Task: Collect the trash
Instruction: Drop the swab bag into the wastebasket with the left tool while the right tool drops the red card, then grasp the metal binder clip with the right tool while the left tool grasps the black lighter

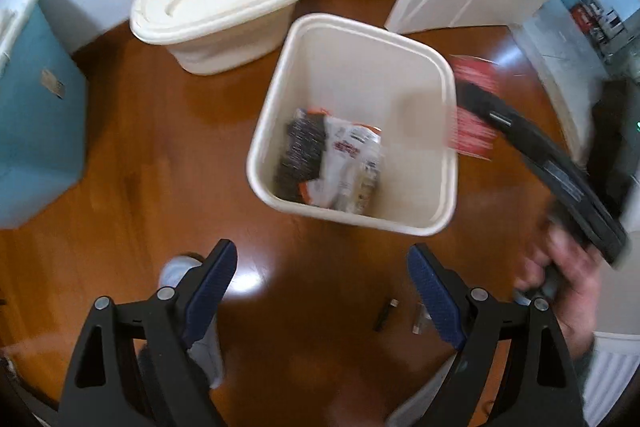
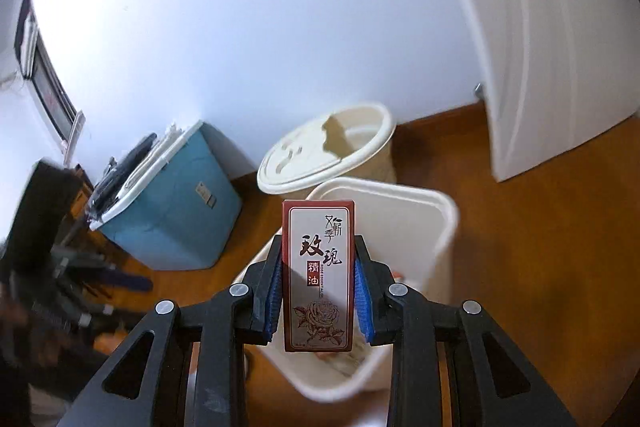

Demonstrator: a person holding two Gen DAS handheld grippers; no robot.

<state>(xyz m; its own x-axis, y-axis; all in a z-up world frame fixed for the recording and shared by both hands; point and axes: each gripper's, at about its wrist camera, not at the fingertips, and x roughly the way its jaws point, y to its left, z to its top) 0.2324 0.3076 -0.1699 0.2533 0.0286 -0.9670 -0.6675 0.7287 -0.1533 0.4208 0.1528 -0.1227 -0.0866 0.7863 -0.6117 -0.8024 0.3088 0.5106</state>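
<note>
Right gripper: my right gripper (image 2: 316, 291) is clamped on a small red box (image 2: 318, 275) with a rose printed on it; the blue pads press its two long sides and it stands upright between them.
Left gripper: my left gripper (image 1: 322, 291) stands wide open with nothing between its fingers, pointing steeply down at the wooden floor (image 1: 160, 147).
Bin: the cream bin (image 1: 436, 67) stands open on the floor, just in front of my left gripper; a crumpled wrapper (image 1: 348, 163) and a dark scrap already lie at its bottom.
Where the box is: in the left view the box shows as a red blur (image 1: 474, 131) at the bin's right rim, so I judge it at the edge of the opening, not yet squarely over it.
Step in hand: dropping the box into the bin.
How to do it well: I'd carry the box on until it hangs over the middle of the opening, clear of the rim, tip it down a little, then part the fingers fully so it falls free and doesn't catch a pad.
Watch for: letting go too early, which could bounce it off the rim onto the floor.
Left to collect: two small bits (image 1: 386, 313) lie on the floor near my left gripper.
Nearby: a lidded cream tub (image 1: 224, 15) and a blue crate (image 1: 36, 115) stand by the wall.
</note>
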